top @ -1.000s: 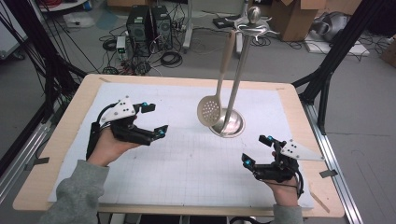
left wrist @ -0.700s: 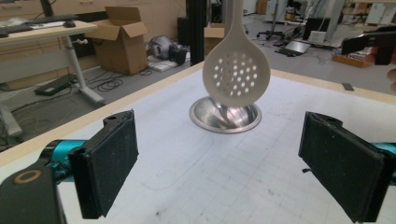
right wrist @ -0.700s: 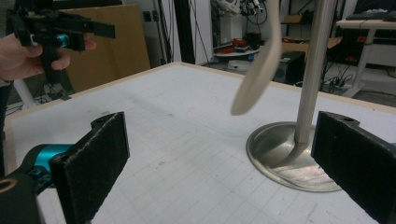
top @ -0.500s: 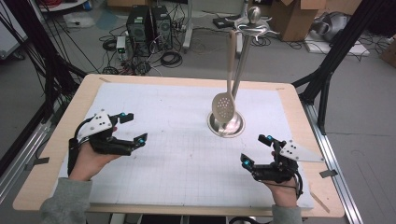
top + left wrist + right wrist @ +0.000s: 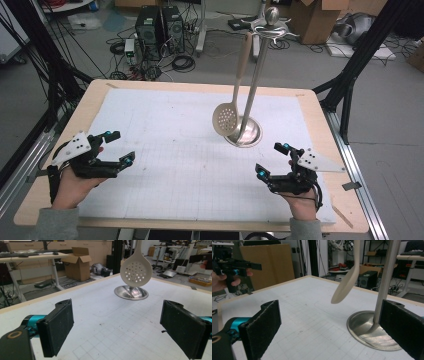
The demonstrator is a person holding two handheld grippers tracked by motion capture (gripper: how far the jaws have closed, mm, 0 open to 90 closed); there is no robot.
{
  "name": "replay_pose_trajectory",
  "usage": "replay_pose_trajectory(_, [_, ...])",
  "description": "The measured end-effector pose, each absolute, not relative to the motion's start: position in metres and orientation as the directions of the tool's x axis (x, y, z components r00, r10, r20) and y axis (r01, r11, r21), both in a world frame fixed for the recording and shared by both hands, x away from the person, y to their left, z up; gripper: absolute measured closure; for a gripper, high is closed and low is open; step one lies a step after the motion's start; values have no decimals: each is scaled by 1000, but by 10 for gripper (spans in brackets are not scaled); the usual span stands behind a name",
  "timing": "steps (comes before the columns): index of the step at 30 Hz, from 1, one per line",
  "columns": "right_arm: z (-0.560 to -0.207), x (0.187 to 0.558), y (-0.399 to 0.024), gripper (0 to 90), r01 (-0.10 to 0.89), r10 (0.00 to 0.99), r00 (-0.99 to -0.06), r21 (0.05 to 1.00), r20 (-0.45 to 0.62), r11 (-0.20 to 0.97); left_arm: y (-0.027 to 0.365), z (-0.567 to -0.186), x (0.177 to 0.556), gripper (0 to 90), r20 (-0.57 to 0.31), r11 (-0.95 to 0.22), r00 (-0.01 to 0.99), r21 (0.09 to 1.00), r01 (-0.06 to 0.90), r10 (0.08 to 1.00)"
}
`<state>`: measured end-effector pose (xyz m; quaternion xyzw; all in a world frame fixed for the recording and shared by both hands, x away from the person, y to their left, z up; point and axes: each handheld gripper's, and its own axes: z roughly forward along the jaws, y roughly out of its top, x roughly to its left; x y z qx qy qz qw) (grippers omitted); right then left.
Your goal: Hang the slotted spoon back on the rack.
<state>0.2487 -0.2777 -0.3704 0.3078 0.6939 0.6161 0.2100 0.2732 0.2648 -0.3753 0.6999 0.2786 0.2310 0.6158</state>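
Note:
A beige slotted spoon [image 5: 227,117] hangs from the hooked top of a steel stand [image 5: 255,82] whose round base [image 5: 245,134] rests on the white grid mat. The spoon's perforated bowl [image 5: 136,271] dangles just above the base [image 5: 131,292]; in the right gripper view the spoon [image 5: 344,287] is seen edge-on, left of the pole [image 5: 385,280]. My left gripper [image 5: 120,148] rests open near the table's left edge, jaws wide with nothing between them. My right gripper [image 5: 272,159] sits open near the front right, also holding nothing.
The white grid mat [image 5: 175,150] covers most of the wooden table [image 5: 60,150]. Black frame posts [image 5: 350,75] stand at the table's sides. On the floor beyond lie computer towers [image 5: 160,25], cables and cardboard boxes [image 5: 312,17].
My left gripper has drawn back from the middle of the mat to the left edge. The hanging spoon has swung in toward the stand's pole. The right gripper has not moved.

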Motion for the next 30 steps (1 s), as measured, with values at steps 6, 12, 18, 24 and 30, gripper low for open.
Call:
replay_pose_trajectory(6, [-370,250,-276,31,160,680,-728,986,81,54,274,-375,264,116,-16,-78,722,992,97,692])
replay_pose_trajectory(12, [-368,251,-275,31,159,676,-732,986,84,50,287,-378,255,116,-11,-73,694,993,92,720])
replay_pose_trajectory(18, [-366,252,-274,31,150,672,-737,987,78,51,298,-381,248,116,-20,-59,672,994,95,740])
replay_pose_trajectory(24, [-365,252,-273,31,151,668,-740,987,76,54,306,-384,244,116,-21,-61,654,993,102,757])
replay_pose_trajectory(30, [-364,252,-277,31,153,677,-733,986,66,69,312,-387,240,116,-11,-77,639,991,110,769])
